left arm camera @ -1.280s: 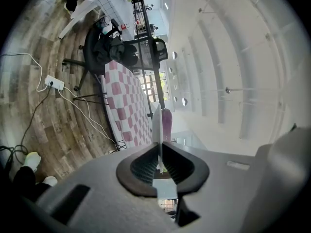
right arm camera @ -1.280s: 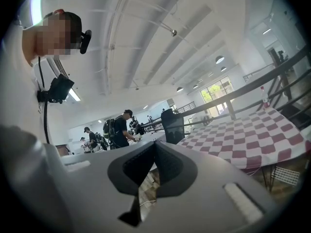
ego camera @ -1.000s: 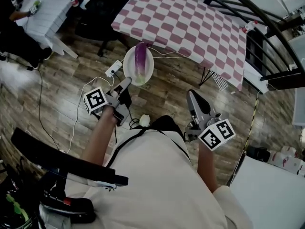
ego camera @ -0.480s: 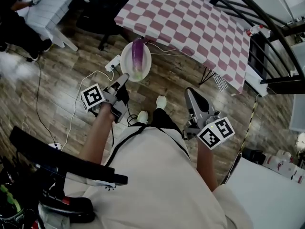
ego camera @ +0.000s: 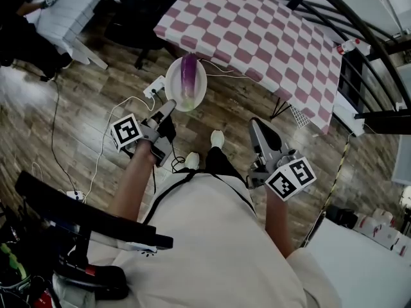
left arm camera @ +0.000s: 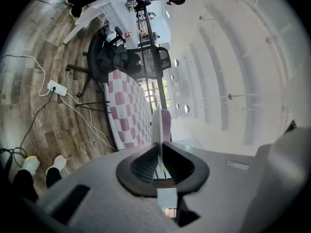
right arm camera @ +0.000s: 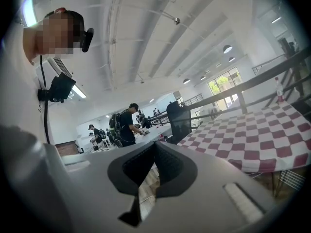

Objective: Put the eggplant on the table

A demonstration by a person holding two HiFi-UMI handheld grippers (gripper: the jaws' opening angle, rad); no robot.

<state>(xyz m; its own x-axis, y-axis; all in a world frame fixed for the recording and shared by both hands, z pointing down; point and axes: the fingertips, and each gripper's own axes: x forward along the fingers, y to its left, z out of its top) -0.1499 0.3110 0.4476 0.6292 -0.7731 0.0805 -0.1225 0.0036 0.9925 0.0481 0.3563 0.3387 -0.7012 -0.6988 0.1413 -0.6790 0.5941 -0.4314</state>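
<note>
A purple eggplant [ego camera: 189, 74] lies on a white plate [ego camera: 196, 97] held out over the wooden floor, just short of the table with the pink-and-white checkered cloth [ego camera: 257, 37]. My left gripper [ego camera: 171, 104] is shut on the plate's near rim. In the left gripper view the plate [left arm camera: 156, 123] shows edge-on between the jaws of the left gripper [left arm camera: 159, 161], with the eggplant [left arm camera: 166, 124] beside it and the table [left arm camera: 120, 111] beyond. My right gripper [ego camera: 255, 124] is shut and holds nothing. In its own view the right gripper [right arm camera: 155, 142] points at the table [right arm camera: 252, 130].
A power strip [ego camera: 154, 89] and white cables lie on the floor under the plate. A black office chair [ego camera: 144, 11] stands at the table's left end, black railings [ego camera: 359, 18] run along its far side, and a bottle [ego camera: 352, 44] stands there. People work at white tables [right arm camera: 127, 125].
The person has taken a step toward the table: a second shoe now shows on the floor. Both grippers and the plate have come slightly nearer the table. The grip on the plate is unchanged.
</note>
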